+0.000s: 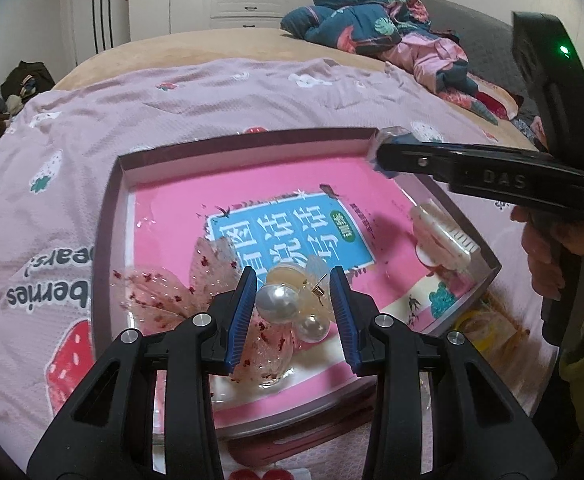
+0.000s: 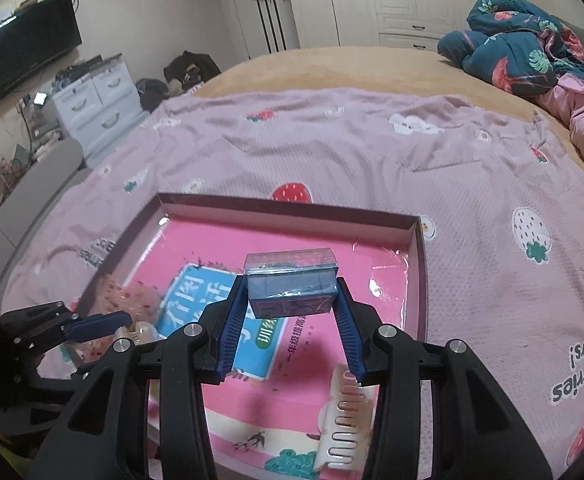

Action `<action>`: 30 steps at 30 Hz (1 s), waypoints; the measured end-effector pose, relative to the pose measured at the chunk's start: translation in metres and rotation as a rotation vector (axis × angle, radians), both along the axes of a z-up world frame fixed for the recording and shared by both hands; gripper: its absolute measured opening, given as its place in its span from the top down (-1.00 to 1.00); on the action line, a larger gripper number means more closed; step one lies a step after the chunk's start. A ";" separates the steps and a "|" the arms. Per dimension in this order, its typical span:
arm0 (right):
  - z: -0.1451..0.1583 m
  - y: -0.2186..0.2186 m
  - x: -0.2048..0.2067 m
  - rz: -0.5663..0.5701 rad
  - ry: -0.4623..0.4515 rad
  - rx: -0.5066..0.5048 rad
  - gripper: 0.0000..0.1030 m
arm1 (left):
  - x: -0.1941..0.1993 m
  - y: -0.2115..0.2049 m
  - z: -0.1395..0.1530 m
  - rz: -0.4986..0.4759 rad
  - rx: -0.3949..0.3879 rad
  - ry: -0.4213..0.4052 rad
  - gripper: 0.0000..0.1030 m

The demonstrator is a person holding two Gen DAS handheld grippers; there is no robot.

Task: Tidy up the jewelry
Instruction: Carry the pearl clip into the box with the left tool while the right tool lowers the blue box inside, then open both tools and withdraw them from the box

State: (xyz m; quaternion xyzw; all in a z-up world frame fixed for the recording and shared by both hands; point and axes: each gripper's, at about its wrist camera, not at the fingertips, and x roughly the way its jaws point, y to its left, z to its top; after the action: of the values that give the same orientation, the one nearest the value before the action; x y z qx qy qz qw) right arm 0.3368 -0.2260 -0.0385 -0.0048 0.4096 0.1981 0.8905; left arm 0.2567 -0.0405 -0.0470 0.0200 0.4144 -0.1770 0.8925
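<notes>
My left gripper [image 1: 292,274] is shut on a hair clip [image 1: 280,300] with two pearls and a pink sequinned tulle bow, held low over the near part of a shallow box tray [image 1: 252,136]. The bow droops onto the pink book that lines the tray. My right gripper [image 2: 290,284] is shut on a small clear plastic box [image 2: 292,288] with a blue base, held above the tray's [image 2: 292,204] middle. In the left wrist view the right gripper [image 1: 388,150] reaches in over the tray's far right corner. A white claw hair clip [image 2: 344,420] lies in the tray under it.
The tray rests on a pink strawberry-print bedspread [image 2: 412,160]. Crumpled teal and pink bedding [image 2: 532,60] is heaped at the bed's far right. A white drawer chest [image 2: 96,108] and a wall television [image 2: 24,52] stand to the left. Something yellow [image 1: 480,324] shows beside the tray's right edge.
</notes>
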 end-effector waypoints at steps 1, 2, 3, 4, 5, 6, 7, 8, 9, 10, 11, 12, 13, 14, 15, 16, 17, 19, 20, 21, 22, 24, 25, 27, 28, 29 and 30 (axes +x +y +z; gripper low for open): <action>-0.003 -0.001 0.001 -0.003 0.007 -0.003 0.19 | 0.000 -0.001 -0.002 -0.002 0.002 0.003 0.42; -0.007 -0.001 0.003 -0.007 0.018 -0.005 0.19 | -0.001 -0.002 -0.003 -0.005 0.003 0.006 0.42; -0.009 -0.002 0.003 -0.011 0.024 -0.009 0.19 | -0.001 -0.003 -0.004 -0.008 0.005 0.009 0.42; -0.012 -0.003 0.004 -0.017 0.030 -0.020 0.19 | -0.001 -0.004 -0.005 -0.011 0.007 0.009 0.42; -0.015 -0.003 0.005 -0.019 0.034 -0.030 0.19 | -0.001 -0.005 -0.006 -0.013 0.009 0.010 0.42; -0.016 -0.003 0.006 -0.019 0.035 -0.032 0.19 | -0.001 -0.005 -0.007 -0.016 0.014 0.012 0.42; -0.018 -0.004 0.006 -0.022 0.039 -0.032 0.19 | -0.001 -0.006 -0.008 -0.015 0.017 0.013 0.42; -0.020 -0.004 0.008 -0.025 0.043 -0.033 0.19 | -0.001 -0.006 -0.008 -0.016 0.017 0.015 0.42; -0.023 -0.004 0.008 -0.030 0.043 -0.045 0.19 | -0.002 -0.005 -0.009 -0.014 0.021 0.016 0.42; -0.024 -0.005 0.009 -0.033 0.042 -0.052 0.19 | -0.002 -0.005 -0.009 -0.012 0.024 0.016 0.42; -0.025 -0.005 0.009 -0.035 0.041 -0.058 0.19 | -0.002 -0.004 -0.009 -0.010 0.026 0.016 0.42; -0.027 -0.005 0.009 -0.039 0.042 -0.062 0.19 | -0.001 -0.004 -0.009 -0.007 0.027 0.016 0.42; -0.028 -0.006 0.010 -0.044 0.045 -0.064 0.19 | -0.001 -0.003 -0.009 -0.005 0.026 0.016 0.42; -0.030 -0.007 0.010 -0.050 0.047 -0.071 0.19 | 0.000 -0.003 -0.009 -0.004 0.025 0.016 0.42; -0.031 -0.007 0.010 -0.054 0.046 -0.077 0.19 | 0.000 -0.003 -0.009 -0.001 0.024 0.015 0.41; -0.032 -0.008 0.010 -0.056 0.047 -0.081 0.19 | 0.000 -0.002 -0.008 0.000 0.022 0.015 0.41; -0.033 -0.008 0.010 -0.058 0.050 -0.081 0.19 | 0.000 -0.002 -0.008 0.001 0.021 0.015 0.41; -0.035 -0.009 0.010 -0.065 0.056 -0.073 0.19 | -0.001 0.000 -0.008 0.006 0.022 0.015 0.41; -0.035 -0.011 0.010 -0.066 0.060 -0.063 0.19 | -0.001 0.001 -0.008 0.008 0.023 0.017 0.41; -0.035 -0.011 0.010 -0.069 0.062 -0.059 0.19 | -0.002 0.002 -0.008 0.011 0.022 0.017 0.40; -0.035 -0.012 0.010 -0.074 0.064 -0.056 0.18 | -0.002 0.003 -0.007 0.014 0.021 0.016 0.39; -0.034 -0.013 0.009 -0.076 0.065 -0.051 0.18 | -0.004 0.006 -0.005 0.021 0.016 0.013 0.33; -0.033 -0.014 0.008 -0.076 0.061 -0.050 0.18 | -0.005 0.007 -0.004 0.025 0.013 0.011 0.31; -0.030 -0.015 0.005 -0.077 0.053 -0.047 0.18 | -0.007 0.010 -0.002 0.032 0.003 0.011 0.30; -0.029 -0.016 0.004 -0.079 0.050 -0.043 0.18 | -0.008 0.011 -0.001 0.034 -0.002 0.011 0.29; -0.027 -0.018 0.002 -0.083 0.047 -0.038 0.18 | -0.009 0.012 0.000 0.037 -0.008 0.010 0.28; -0.026 -0.020 0.001 -0.085 0.043 -0.035 0.17 | -0.010 0.012 0.001 0.038 -0.011 0.009 0.24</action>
State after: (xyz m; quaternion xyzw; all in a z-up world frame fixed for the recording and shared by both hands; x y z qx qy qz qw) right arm 0.3381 -0.2455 -0.0644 0.0015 0.4321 0.1529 0.8888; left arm 0.2468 -0.0284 -0.0464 0.0065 0.4178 -0.1625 0.8939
